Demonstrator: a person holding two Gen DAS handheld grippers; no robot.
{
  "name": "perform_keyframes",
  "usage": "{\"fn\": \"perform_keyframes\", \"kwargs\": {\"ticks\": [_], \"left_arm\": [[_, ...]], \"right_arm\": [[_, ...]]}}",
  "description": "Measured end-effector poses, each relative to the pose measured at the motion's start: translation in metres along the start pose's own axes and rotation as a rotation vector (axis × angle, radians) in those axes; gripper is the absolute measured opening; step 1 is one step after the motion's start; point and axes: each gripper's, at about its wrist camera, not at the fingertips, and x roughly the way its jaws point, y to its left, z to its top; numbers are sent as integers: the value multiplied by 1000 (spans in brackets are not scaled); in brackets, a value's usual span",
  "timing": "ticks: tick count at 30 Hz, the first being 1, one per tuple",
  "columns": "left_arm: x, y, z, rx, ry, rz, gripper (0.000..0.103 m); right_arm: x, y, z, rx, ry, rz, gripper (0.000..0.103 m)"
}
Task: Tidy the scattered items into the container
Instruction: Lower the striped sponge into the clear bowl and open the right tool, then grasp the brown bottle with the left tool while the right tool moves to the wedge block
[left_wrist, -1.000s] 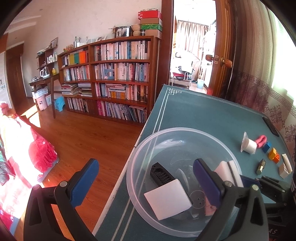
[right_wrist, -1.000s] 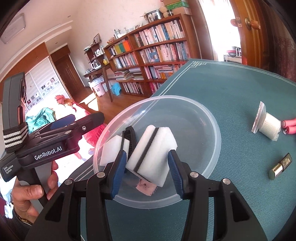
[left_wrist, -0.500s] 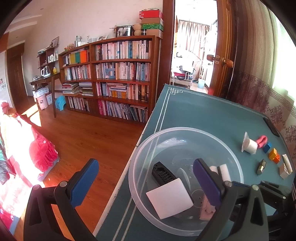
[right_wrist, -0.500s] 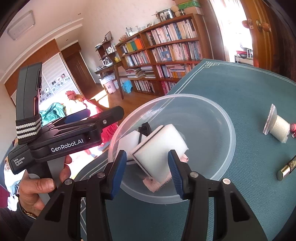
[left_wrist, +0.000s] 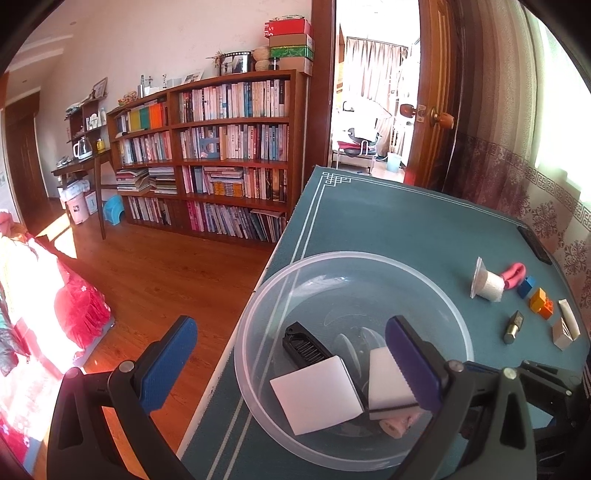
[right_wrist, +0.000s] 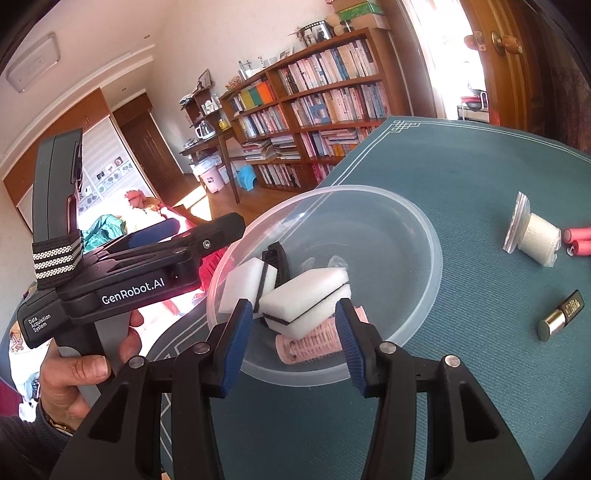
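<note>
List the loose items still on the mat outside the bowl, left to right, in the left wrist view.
White spool → pink clip → gold tube → blue block → orange block → white folded card.

Both of my tongs are the same build: chunky black plastic frames with silver screws at the pivots and ribbed blue pads on the fingertips (right_wrist: 236, 332). The left tongs (left_wrist: 291, 365) body reads "GenRobot.AI" and "Data Acquisition System" in white, with a grey slab strapped on by a black-and-white striped elastic band. The hand (right_wrist: 79, 376) gripping its grey handle has a dark sleeve and a thin wristband.
</note>
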Motion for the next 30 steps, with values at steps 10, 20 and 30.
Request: {"fn": "perform_keyframes", "kwargs": {"ticks": [10, 20, 30], "left_arm": [[5, -48, -2, 108, 34, -69, 102], [6, -106, -4, 234, 48, -150, 102], [11, -166, -11, 341, 64, -229, 102]], "right_arm": [[-28, -40, -14, 106, -34, -87, 50], [-73, -94, -27, 229, -101, -203, 55], [-126, -151, -44, 320, -158, -378, 55]]}}
